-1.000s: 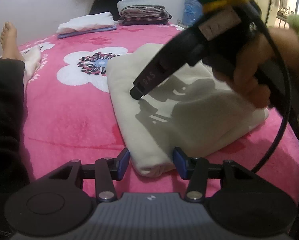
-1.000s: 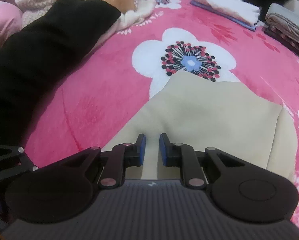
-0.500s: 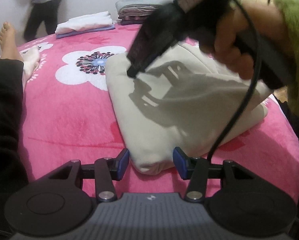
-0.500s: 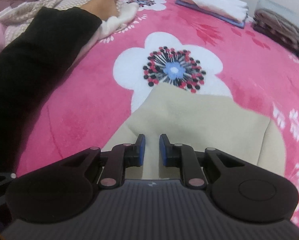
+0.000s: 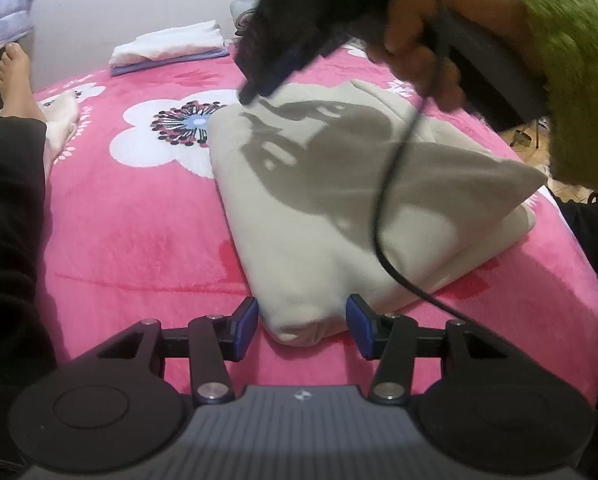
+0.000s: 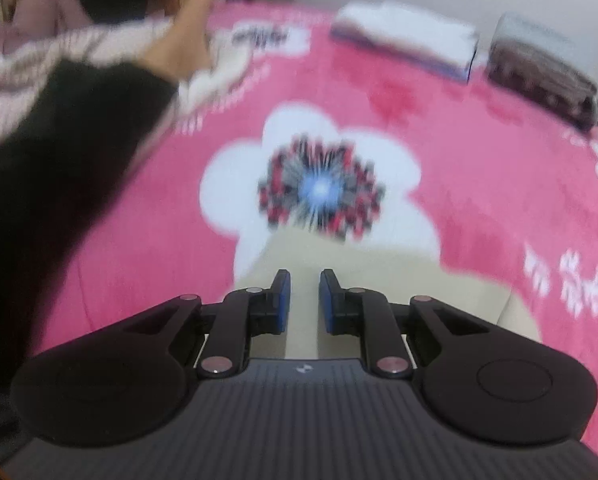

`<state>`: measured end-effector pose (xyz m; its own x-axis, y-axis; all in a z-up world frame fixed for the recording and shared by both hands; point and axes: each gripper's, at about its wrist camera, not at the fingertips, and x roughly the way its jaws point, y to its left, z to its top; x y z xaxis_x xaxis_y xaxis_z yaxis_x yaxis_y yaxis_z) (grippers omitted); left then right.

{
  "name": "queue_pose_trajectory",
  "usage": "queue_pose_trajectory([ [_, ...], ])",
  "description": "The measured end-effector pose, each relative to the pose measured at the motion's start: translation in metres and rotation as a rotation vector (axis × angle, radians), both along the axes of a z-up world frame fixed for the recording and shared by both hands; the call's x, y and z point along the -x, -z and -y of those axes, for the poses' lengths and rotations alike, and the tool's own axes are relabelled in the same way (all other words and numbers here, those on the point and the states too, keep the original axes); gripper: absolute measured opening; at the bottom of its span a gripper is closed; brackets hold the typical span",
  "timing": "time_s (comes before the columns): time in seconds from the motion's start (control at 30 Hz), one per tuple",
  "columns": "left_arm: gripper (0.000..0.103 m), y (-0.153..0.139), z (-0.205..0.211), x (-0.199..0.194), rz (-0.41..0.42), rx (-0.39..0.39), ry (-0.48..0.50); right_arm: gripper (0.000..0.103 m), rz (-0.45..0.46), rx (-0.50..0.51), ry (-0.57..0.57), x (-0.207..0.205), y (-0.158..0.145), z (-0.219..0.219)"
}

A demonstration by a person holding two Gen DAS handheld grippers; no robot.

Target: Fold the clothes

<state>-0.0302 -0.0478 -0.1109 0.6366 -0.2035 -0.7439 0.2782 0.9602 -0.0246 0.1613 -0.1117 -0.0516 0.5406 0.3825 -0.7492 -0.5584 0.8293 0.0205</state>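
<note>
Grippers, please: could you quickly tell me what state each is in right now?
Left gripper: open, straddling a corner of the folded cream fabric garment, not pinching.
Right gripper: narrowly open, holding nothing.

One cream folded garment (image 5: 339, 216) lies on one pink blanket (image 5: 139, 232). Two grippers are in view: the left gripper (image 5: 302, 328) and the right gripper (image 6: 304, 300), each with two blue-padded fingers. One hand (image 5: 427, 40) shows, with one green fuzzy sleeve (image 5: 571, 64) and one black cable (image 5: 395, 200) hanging from the tool it holds. At the far edge of the blanket sit two stacks of folded laundry: one white-and-blue stack (image 6: 407, 44) and one dark stack (image 6: 543, 76). One large white flower with a dotted centre (image 6: 319, 192) is printed near the garment. One bare foot (image 5: 15, 76) and one black-clad leg (image 5: 11, 216) lie at the side.
</note>
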Motion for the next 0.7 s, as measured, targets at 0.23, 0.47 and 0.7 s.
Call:
queue_pose_trajectory([
  [0.23,0.047,0.008,-0.002,-0.005,-0.065,-0.008,-0.017,0.016,-0.071,-0.050,0.071,-0.025,0.041,-0.002],
  [0.47,0.046,0.007,-0.011,-0.007,-0.084,0.019,-0.040,0.019,0.022,-0.062,0.176,-0.011,0.007,0.037],
  [0.7,0.047,-0.003,-0.019,0.002,-0.078,-0.005,-0.068,0.020,0.094,-0.094,0.256,0.053,-0.025,0.116],
])
